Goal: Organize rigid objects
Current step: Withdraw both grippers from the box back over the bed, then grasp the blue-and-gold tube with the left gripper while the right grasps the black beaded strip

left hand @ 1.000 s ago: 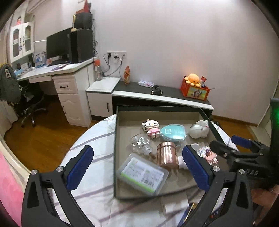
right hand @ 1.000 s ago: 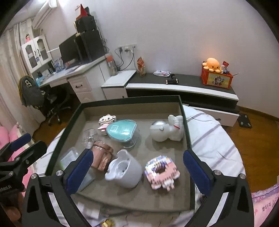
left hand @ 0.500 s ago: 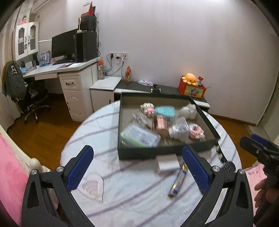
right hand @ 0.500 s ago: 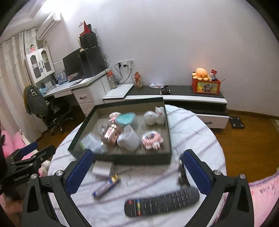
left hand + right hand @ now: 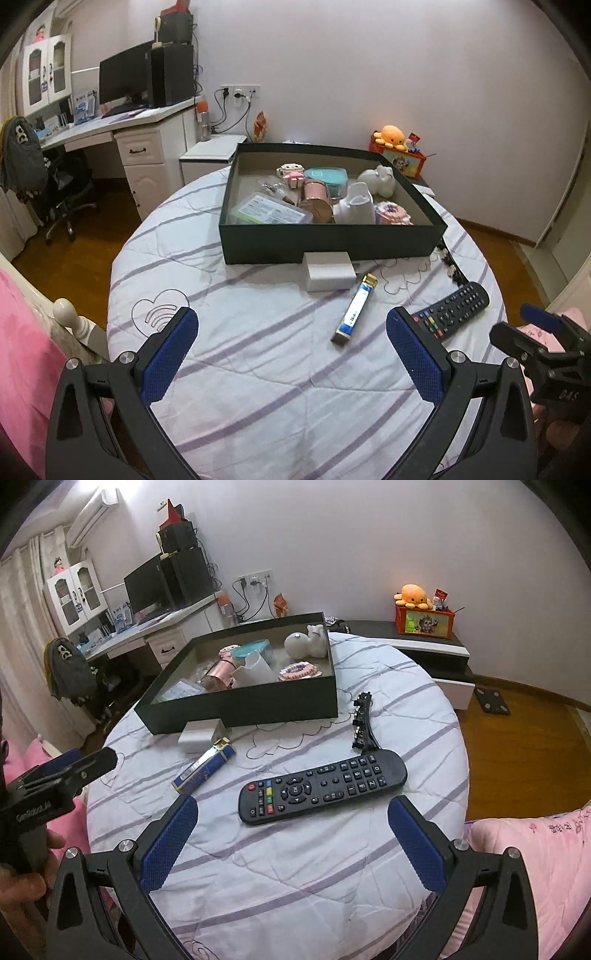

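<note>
Bedspread (image 5: pixel 295 867) bears remote (image 5: pixel 322 786) before right tool (image 5: pixel 293 843).

Left claw (image 5: pixel 291 354) spread wide, empty, above striped round tabletop (image 5: pixel 221 354). Dark box (image 5: pixel 328 242) of trinkets ahead; white box (image 5: pixel 328 271) touching its front wall, blue tube (image 5: pixel 355 309) beside, remote (image 5: pixel 452 309) right. Right claw (image 5: pixel 532 330) at right edge.

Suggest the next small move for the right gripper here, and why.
Probably lower the right gripper onto the remote: its fingers are open and empty, the remote lies just ahead between them, outside the box that already holds other items.
</note>
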Available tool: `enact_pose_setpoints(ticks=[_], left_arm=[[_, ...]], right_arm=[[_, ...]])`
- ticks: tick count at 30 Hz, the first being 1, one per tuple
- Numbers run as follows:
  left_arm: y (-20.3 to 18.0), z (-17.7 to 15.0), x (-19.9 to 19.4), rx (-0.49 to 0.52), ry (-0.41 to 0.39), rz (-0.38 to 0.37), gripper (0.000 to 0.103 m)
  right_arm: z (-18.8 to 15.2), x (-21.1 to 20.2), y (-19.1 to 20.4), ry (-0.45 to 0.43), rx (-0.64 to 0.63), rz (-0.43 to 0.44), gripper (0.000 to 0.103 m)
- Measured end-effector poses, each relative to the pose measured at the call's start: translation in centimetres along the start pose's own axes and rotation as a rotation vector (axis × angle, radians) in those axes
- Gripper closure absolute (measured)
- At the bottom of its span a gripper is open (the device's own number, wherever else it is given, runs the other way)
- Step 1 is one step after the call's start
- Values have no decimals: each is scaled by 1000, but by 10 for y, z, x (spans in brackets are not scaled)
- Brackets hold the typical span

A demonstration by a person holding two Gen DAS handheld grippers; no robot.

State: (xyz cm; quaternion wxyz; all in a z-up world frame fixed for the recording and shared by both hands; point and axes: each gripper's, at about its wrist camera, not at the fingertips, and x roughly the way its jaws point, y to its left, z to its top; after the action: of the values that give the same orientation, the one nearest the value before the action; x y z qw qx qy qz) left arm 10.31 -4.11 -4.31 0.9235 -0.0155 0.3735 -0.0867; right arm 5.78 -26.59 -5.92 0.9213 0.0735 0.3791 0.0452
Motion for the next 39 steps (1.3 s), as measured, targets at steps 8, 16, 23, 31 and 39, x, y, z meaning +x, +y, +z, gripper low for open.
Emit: enact_pose_setpoints(ticks=[8, 16, 23, 31, 39], left_arm=[[-8, -2, 14, 20, 31, 3, 0], [-29, -4, 50, 83, 102, -31, 0], [-49, -4, 93, 135, 172, -60, 0], [-56, -2, 118, 156, 209, -91, 1], [-56, 0, 119, 161, 201, -101, 27]], right_arm=[[3, 8, -9, 5, 12, -9, 0], [20, 31, -23, 41, 16, -59, 0], [41, 65, -42, 105, 10, -122, 0], [54, 104, -59, 157, 14, -131, 0], [61, 131, -61, 184, -33, -140, 38]])
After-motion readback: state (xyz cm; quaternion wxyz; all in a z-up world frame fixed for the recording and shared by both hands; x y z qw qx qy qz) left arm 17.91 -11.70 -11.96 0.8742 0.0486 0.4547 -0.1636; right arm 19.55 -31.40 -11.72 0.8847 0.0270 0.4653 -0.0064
